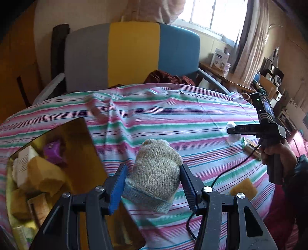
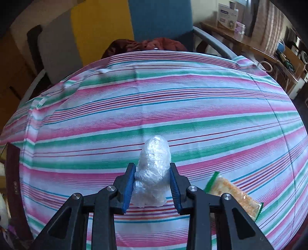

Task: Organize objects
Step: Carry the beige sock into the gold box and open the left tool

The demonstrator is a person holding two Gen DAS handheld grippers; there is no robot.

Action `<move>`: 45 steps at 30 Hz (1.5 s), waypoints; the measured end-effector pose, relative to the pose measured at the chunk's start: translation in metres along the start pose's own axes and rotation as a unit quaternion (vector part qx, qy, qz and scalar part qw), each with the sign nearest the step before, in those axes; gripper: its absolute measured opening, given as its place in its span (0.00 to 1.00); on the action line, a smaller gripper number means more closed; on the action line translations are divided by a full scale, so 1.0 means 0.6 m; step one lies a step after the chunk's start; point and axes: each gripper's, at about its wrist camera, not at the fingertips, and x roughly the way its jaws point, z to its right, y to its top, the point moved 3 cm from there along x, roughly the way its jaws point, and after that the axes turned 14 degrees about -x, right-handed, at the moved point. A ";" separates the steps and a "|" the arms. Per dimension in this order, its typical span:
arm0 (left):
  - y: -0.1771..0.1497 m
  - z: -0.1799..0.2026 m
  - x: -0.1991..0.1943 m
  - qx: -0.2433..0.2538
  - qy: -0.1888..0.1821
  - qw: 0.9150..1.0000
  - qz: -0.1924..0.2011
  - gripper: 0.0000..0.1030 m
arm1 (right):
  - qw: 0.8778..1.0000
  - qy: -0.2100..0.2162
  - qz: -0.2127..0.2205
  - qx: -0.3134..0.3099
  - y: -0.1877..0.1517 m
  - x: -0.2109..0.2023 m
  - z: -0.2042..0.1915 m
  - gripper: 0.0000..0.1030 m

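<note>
So the sock (image 1: 154,175) sits between the left gripper (image 1: 152,184) jaws above the cloth (image 1: 173,119), box (image 1: 80,153) to its left, sponge (image 1: 243,187) right, chair (image 1: 130,53) behind.

striped cloth (image 2: 154,107), grey-yellow-blue chair (image 1: 132,52), bright window (image 1: 213,13), patterned curtain (image 1: 254,38).

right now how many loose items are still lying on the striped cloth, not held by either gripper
2 that I can see: a tan sponge near the cloth's right edge, and a green-edged snack packet just right of the right gripper. More could be hidden behind the grippers.
</note>
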 end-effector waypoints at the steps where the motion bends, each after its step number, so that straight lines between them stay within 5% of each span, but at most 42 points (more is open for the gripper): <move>1: 0.000 -0.010 -0.008 -0.003 0.005 1.000 0.005 0.55 | 1.000 0.010 0.001 -0.012 0.004 0.003 -0.019 0.33; 8: -0.009 -0.070 -0.049 -0.023 0.027 0.999 0.028 0.55 | 0.993 0.072 0.011 -0.096 -0.003 -0.018 -0.186 0.33; 14: -0.023 -0.114 -0.072 -0.039 0.045 0.997 0.043 0.55 | 0.985 0.071 0.010 -0.155 -0.030 0.001 -0.266 0.33; 45: -0.059 -0.179 -0.062 -0.073 0.081 0.994 0.033 0.55 | 0.983 0.047 0.000 -0.178 -0.061 0.012 -0.271 0.33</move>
